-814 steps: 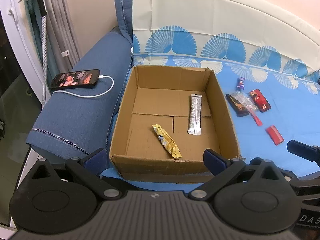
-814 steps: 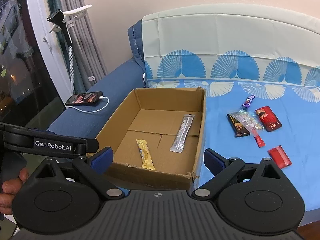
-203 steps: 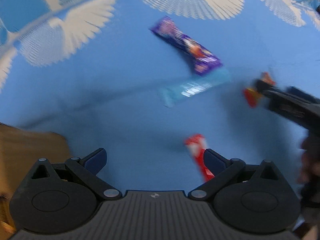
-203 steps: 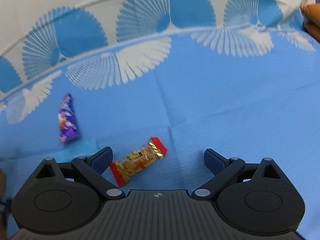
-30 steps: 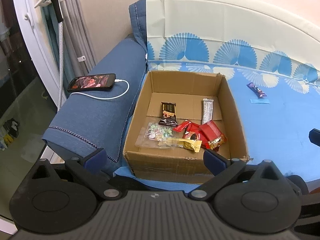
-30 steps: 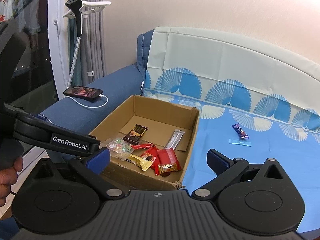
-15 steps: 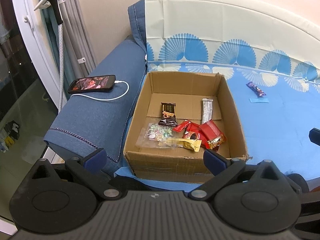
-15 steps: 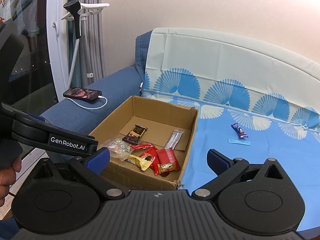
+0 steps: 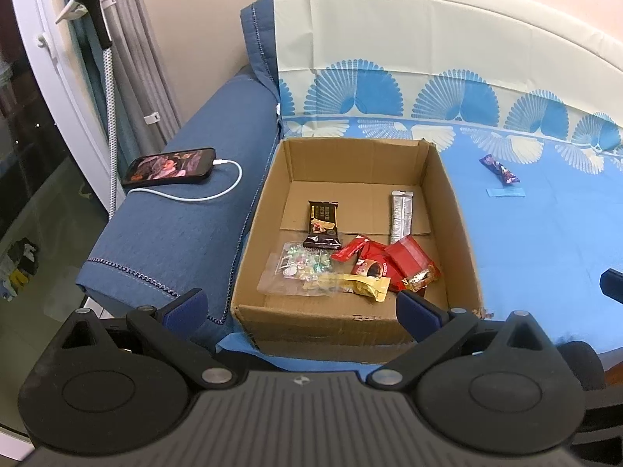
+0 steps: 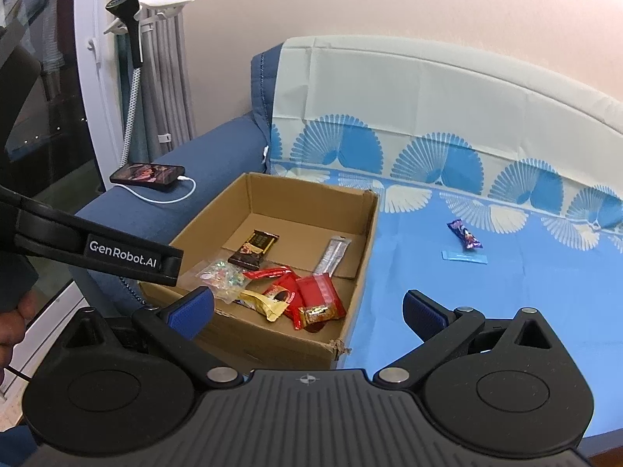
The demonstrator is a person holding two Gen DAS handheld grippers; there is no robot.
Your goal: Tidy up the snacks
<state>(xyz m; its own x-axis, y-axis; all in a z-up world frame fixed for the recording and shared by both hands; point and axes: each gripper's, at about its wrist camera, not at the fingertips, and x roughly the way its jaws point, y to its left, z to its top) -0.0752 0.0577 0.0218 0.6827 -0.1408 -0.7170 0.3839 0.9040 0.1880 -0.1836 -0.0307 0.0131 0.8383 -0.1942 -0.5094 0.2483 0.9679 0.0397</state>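
An open cardboard box (image 9: 459, 233) (image 10: 362, 264) sits on the blue sofa cover. It holds several snacks: a dark chocolate bar (image 9: 322, 222), a silver stick pack (image 9: 401, 216), a clear candy bag (image 9: 298, 270), red packets (image 9: 405, 258) and a yellow wrapper (image 9: 362, 283). A purple candy wrapper (image 9: 499, 169) (image 10: 464, 235) and a light blue strip (image 9: 505, 192) (image 10: 464, 257) lie on the cover to the right. My left gripper (image 9: 300, 307) is open and empty, in front of the box. My right gripper (image 10: 307, 307) is open and empty, held back from the box.
A phone (image 9: 169, 166) on a white charging cable (image 9: 202, 196) lies on the blue sofa arm (image 9: 187, 233) left of the box. Curtains and a white stand (image 10: 134, 31) are at the far left. The other gripper's body (image 10: 97, 249) crosses the right wrist view at left.
Both grippers have drifted very slightly; the views are almost the same as half a second ago. Nothing in the box or on the cover has moved.
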